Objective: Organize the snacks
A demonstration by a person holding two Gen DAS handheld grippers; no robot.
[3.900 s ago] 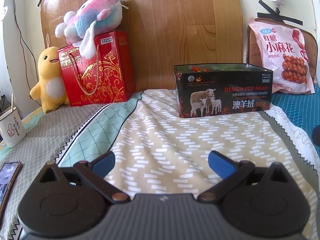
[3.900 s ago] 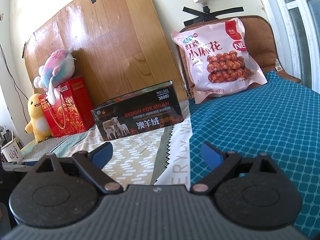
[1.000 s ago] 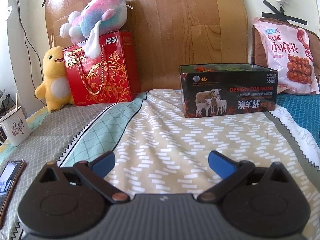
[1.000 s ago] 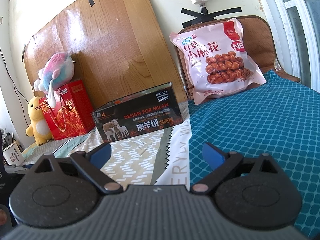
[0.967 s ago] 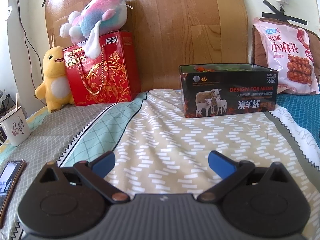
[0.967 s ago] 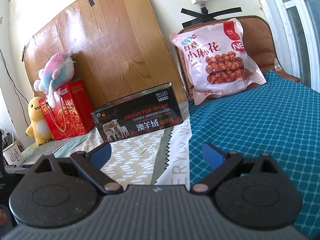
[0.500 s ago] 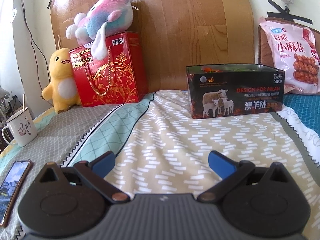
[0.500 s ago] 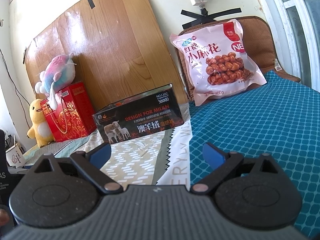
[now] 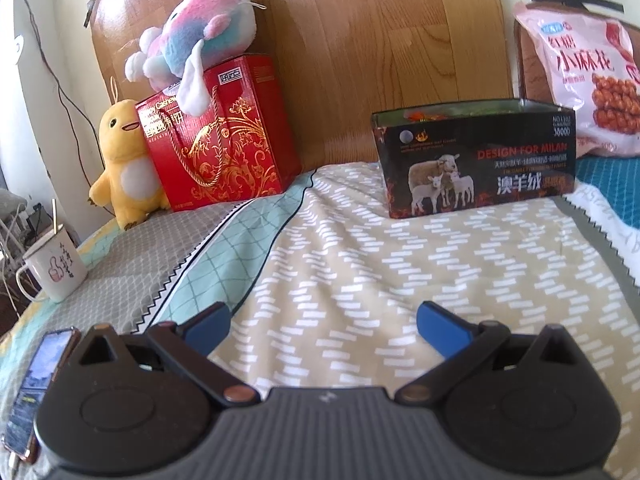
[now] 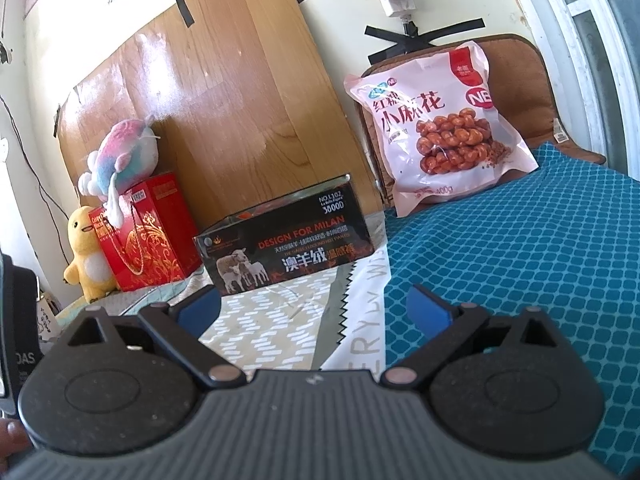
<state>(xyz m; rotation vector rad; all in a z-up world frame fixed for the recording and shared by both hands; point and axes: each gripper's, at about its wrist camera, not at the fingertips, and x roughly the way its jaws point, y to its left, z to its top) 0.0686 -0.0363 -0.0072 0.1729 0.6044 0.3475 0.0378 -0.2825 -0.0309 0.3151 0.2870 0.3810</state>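
Closer now to black box [image 9: 476, 160], left hand-held gripper [image 9: 322, 326].

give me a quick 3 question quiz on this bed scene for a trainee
1. True or false: the pastel plush lies on top of the red gift box.
2. What does the pink snack bag lean against? A) brown cushion B) wooden board C) window
3. Fill in: both the left gripper and right gripper are ____.

Key
1. True.
2. A, the brown cushion.
3. Open, and holding nothing.
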